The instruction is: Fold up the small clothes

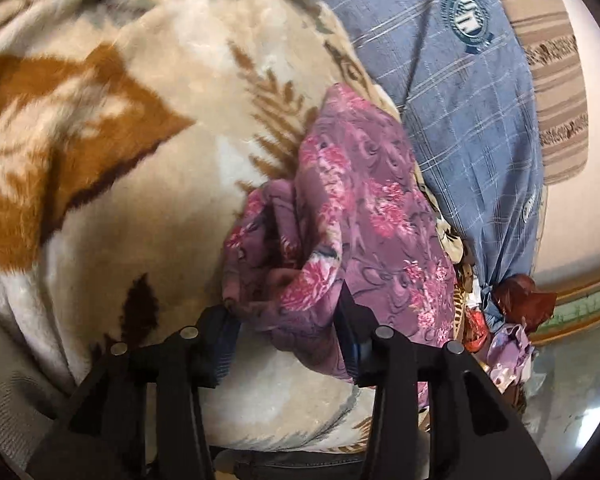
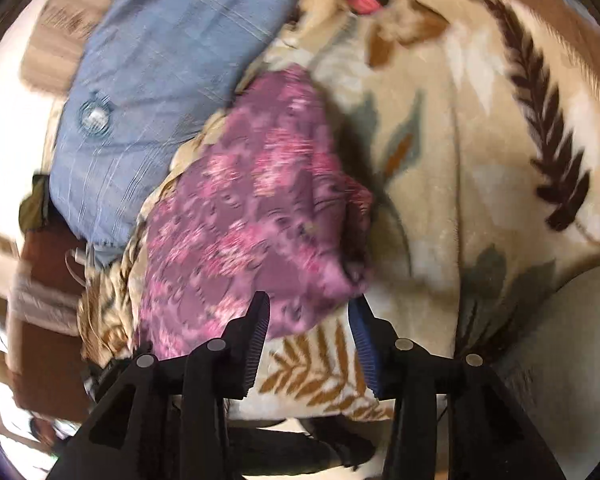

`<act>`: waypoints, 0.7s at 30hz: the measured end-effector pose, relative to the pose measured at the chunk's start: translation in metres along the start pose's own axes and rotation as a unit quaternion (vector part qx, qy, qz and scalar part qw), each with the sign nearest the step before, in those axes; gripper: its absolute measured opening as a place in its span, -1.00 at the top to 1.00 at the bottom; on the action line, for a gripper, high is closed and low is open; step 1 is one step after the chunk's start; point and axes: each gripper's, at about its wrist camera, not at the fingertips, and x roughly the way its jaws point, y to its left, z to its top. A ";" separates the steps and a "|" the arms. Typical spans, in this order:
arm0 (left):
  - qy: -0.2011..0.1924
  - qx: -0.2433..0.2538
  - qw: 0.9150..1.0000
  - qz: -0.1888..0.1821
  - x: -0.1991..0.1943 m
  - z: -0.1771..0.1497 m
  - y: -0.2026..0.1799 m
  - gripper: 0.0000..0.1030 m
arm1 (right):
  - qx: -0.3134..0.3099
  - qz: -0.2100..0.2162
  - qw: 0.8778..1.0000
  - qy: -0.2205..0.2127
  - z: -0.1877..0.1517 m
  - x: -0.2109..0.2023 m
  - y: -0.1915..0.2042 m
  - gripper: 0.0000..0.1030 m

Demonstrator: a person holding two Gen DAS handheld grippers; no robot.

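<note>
In the left wrist view, the left gripper (image 1: 286, 320) has its jaws parted to a middling gap, and a bunched fold of the purple floral cloth (image 1: 352, 216) lies between them; the cloth's hem drapes against the inner face of the right-hand finger, while the left-hand finger sits just beside its rumpled edge, and neither pad visibly presses on it. The cloth is thin, wrinkled and printed with pink blossoms on mauve, heaped in a loose ridge on a plush cream blanket (image 1: 140, 160) patterned with rust-brown leaves and fern sprigs. Beyond the cloth lies a blue checked pillow (image 1: 460, 100) of coarse weave bearing a round emblem, with a brown striped cushion (image 1: 552, 80) behind it. In the right wrist view, blurred by motion, the right gripper (image 2: 310, 324) likewise stands part open, its black ribbed pads bracketing the cloth's near lower edge (image 2: 260, 208) without clamping it; the fabric mounds away from the fingers on the same fleecy blanket (image 2: 480, 160), the blue pillow (image 2: 160, 60) at upper left.
</note>
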 end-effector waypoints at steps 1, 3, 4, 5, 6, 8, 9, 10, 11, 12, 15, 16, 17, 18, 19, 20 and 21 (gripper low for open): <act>-0.003 -0.004 1.000 0.000 0.001 0.000 0.000 0.22 | -0.024 0.002 1.000 -0.002 -0.003 -0.003 0.013 0.15; -0.019 -0.006 1.000 -0.007 -0.003 0.000 0.000 0.55 | -0.080 0.016 0.997 0.003 -0.009 -0.002 0.041 0.15; -0.025 -0.004 1.000 -0.011 -0.005 0.000 0.000 0.63 | -0.105 0.026 0.994 0.006 -0.011 0.001 0.055 0.14; -0.033 0.000 0.999 -0.013 -0.009 0.001 0.000 0.65 | -0.128 0.036 0.991 0.010 -0.013 0.006 0.069 0.12; -0.042 0.002 0.999 -0.014 -0.013 0.001 0.001 0.67 | -0.145 0.046 0.988 0.014 -0.015 0.012 0.082 0.12; -0.053 0.001 0.998 -0.017 -0.018 0.000 0.001 0.67 | -0.172 0.063 0.983 0.028 -0.017 0.030 0.109 0.10; -0.054 -0.001 0.998 -0.020 -0.018 0.001 0.002 0.67 | -0.186 0.069 0.980 0.034 -0.018 0.040 0.122 0.10; -0.052 -0.005 0.998 -0.022 -0.017 0.001 0.003 0.66 | -0.197 0.071 0.977 0.038 -0.019 0.050 0.134 0.10; -0.048 -0.007 0.999 -0.020 -0.014 0.002 0.004 0.64 | -0.210 0.071 0.974 0.037 -0.020 0.061 0.147 0.10; -0.046 -0.007 0.999 -0.014 -0.012 0.001 0.004 0.62 | -0.223 0.075 0.971 0.036 -0.021 0.070 0.159 0.10; -0.043 0.009 0.999 0.014 -0.005 -0.002 -0.001 0.51 | -0.274 0.077 0.958 0.044 -0.028 0.101 0.199 -0.01; -0.044 0.015 0.999 0.022 -0.004 -0.003 -0.003 0.46 | -0.289 0.073 0.953 0.044 -0.029 0.111 0.212 0.00; -0.044 0.022 0.998 0.030 -0.001 -0.004 -0.005 0.34 | -0.301 0.064 0.950 0.046 -0.030 0.123 0.223 -0.01; -0.041 0.026 0.998 0.033 0.001 -0.005 -0.006 0.27 | -0.306 0.059 0.949 0.050 -0.029 0.135 0.232 -0.01; -0.039 0.029 0.998 0.034 0.003 -0.005 -0.007 0.25 | -0.309 0.060 0.947 0.059 -0.028 0.148 0.238 -0.01; -0.039 0.031 0.998 0.035 0.004 -0.004 -0.008 0.23 | -0.309 0.059 0.947 0.067 -0.027 0.156 0.240 -0.01; -0.040 0.030 0.998 0.034 0.005 -0.003 -0.007 0.23 | -0.309 0.057 0.946 0.079 -0.026 0.166 0.242 -0.01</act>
